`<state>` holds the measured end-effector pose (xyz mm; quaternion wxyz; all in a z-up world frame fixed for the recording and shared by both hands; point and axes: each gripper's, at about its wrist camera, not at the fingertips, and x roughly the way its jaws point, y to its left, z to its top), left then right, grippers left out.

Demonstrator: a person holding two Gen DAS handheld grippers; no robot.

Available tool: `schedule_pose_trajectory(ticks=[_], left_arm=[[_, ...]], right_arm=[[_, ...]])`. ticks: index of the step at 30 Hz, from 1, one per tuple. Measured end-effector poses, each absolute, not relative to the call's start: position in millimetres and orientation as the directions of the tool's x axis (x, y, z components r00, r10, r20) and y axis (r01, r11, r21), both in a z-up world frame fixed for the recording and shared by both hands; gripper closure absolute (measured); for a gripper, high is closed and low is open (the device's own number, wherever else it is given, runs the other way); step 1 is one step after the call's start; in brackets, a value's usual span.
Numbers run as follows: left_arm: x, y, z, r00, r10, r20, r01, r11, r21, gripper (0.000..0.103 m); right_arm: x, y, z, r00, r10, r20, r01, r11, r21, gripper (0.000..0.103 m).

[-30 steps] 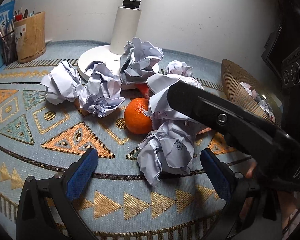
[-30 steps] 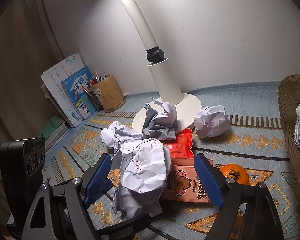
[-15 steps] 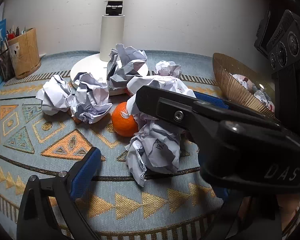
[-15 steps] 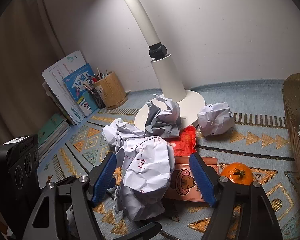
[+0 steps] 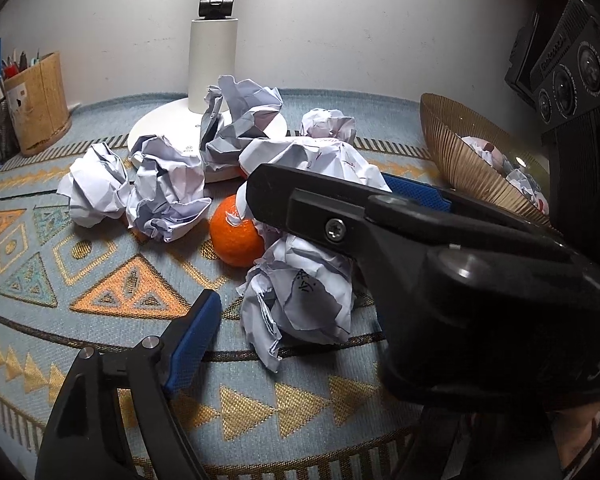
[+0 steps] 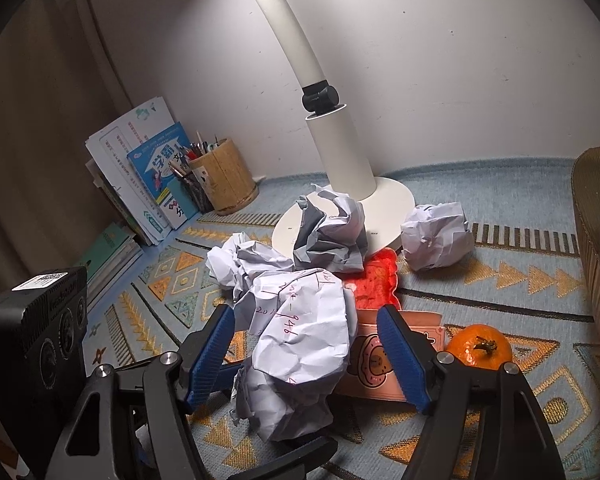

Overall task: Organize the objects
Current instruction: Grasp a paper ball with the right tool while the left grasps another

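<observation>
The right gripper (image 6: pixel 306 354) stands spread around a crumpled white paper ball with red writing (image 6: pixel 300 340), pads not pressing it, while the left gripper's (image 5: pixel 300 320) jaws are closing around another crumpled paper wad (image 5: pixel 304 300). The ribbed golden basket (image 5: pixel 460 160) holds crumpled papers; the round cork pen cup (image 6: pixel 224 178) holds pens.

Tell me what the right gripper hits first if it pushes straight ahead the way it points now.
Most likely the crumpled paper with red writing, which sits between the right gripper's blue pads. Just behind it lies the pink bear box. Depth is hard to judge in this fisheye view.
</observation>
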<state>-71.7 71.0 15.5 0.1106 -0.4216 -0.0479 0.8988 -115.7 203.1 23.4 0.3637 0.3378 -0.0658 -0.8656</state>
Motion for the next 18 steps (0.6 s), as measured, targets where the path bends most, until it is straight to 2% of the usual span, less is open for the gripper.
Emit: schedule_pose_trajectory(ticks=[3, 4, 5, 7, 8, 12, 15, 18], left_arm=[[-71.9, 71.2, 15.1, -0.617, 0.244, -0.748, -0.161, -0.970, -0.183, 0.026], [-71.8, 71.9, 15.2, -0.619, 0.238, -0.749, -0.160, -0.971, -0.177, 0.029], [-71.4, 73.3, 15.6, -0.620, 0.235, -0.748, -0.162, -0.972, -0.171, 0.043], [-71.7, 77.3, 15.5, -0.618, 0.232, -0.751, -0.174, -0.972, -0.157, 0.050], [-71.6, 80.7, 15.4, -0.616, 0.227, -0.754, -0.183, -0.973, -0.142, 0.052], [-62.1, 79.4, 23.6, -0.664, 0.212, -0.717, -0.184, -0.976, -0.118, 0.054], [-49.3, 66.1, 33.9, -0.730, 0.209, -0.651, -0.149, -0.978, -0.146, 0.054], [-44.2, 62.2, 38.0, -0.752, 0.216, -0.623, -0.152, -0.976, -0.155, 0.054]], right_arm=[[-115.0, 201.3, 23.6, -0.504, -0.676, -0.538, 0.590, -0.724, 0.357, 0.030], [-114.7, 200.9, 23.7, -0.504, -0.674, -0.540, 0.590, -0.725, 0.355, 0.030], [-114.6, 200.3, 23.7, -0.504, -0.672, -0.542, 0.590, -0.727, 0.352, 0.030], [-113.5, 199.5, 24.8, -0.515, -0.662, -0.545, 0.587, -0.735, 0.339, 0.045], [-113.5, 198.8, 26.0, -0.529, -0.650, -0.545, 0.579, -0.746, 0.328, 0.060], [-104.4, 212.1, 35.6, -0.574, -0.678, -0.458, 0.583, -0.732, 0.353, 0.061], [-109.5, 234.3, 33.8, -0.583, -0.711, -0.394, 0.552, -0.702, 0.450, 0.061], [-118.3, 253.3, 27.3, -0.594, -0.716, -0.367, 0.494, -0.685, 0.536, 0.060]])
